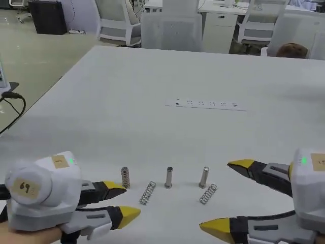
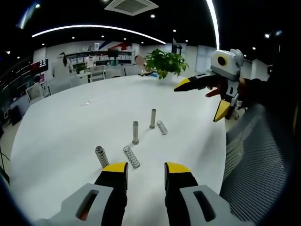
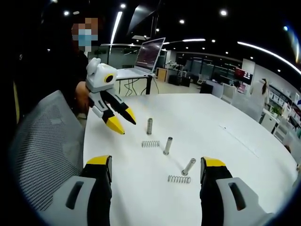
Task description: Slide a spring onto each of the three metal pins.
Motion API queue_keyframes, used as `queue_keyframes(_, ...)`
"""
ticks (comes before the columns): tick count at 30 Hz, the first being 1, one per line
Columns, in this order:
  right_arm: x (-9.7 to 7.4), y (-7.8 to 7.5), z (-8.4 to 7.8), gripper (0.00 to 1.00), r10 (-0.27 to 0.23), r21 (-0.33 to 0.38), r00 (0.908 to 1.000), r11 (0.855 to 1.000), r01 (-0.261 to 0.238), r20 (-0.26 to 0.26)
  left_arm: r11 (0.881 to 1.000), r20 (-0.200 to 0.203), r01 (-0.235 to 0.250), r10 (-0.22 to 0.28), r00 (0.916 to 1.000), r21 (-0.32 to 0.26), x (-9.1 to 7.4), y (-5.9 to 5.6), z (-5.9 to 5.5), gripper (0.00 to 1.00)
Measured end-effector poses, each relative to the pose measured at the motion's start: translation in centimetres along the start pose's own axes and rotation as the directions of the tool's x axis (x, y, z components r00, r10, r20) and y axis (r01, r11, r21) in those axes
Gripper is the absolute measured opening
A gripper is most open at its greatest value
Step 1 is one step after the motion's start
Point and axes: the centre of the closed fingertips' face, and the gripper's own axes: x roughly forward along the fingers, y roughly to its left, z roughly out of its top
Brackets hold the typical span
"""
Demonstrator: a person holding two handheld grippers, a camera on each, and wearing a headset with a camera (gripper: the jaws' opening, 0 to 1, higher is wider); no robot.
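Lower centre, head view: pins (image 1: pixel 169 177), the leftmost wearing a spring (image 1: pixel 125 178); two loose springs (image 1: pixel 148 193) alongside. Left gripper (image 1: pixel 131 201), tagged "69", narrowly parted; right gripper (image 1: pixel 216 194) wide; both empty. Right gripper view adds a laptop (image 3: pixel 149 54).

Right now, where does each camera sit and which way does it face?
Head view: on the headset, looking down at the table; left tool and right tool below.
Left gripper view: on the left tool, facing the right tool across the pins; own jaws below.
Right gripper view: on the right tool, facing the left tool and the person; own jaws below.
Shared: both gripper views show the spring-fitted pin.
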Motion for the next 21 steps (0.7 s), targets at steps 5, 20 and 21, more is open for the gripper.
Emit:
queue_keyframes(5,-0.1,-0.2,0.0,0.76,-0.005,0.003,1.0000,1.000,0.005,0.004,1.000,-0.021,-0.022,0.022,0.9995,-0.009,1.2,0.3,-0.2,0.23)
queue_keyframes(20,0.0,-0.5,-0.3,0.76,-0.011,0.015,0.9999,1.000,0.011,-0.003,0.998,-0.104,-0.056,0.057,0.9929,0.019,4.3,0.9,-1.9,0.23)
queue_keyframes(21,0.0,-0.5,-0.3,0.76,-0.011,0.017,0.9999,1.000,0.011,-0.002,0.998,-0.104,-0.057,0.059,0.9929,0.021,4.4,0.9,-1.9,0.22)
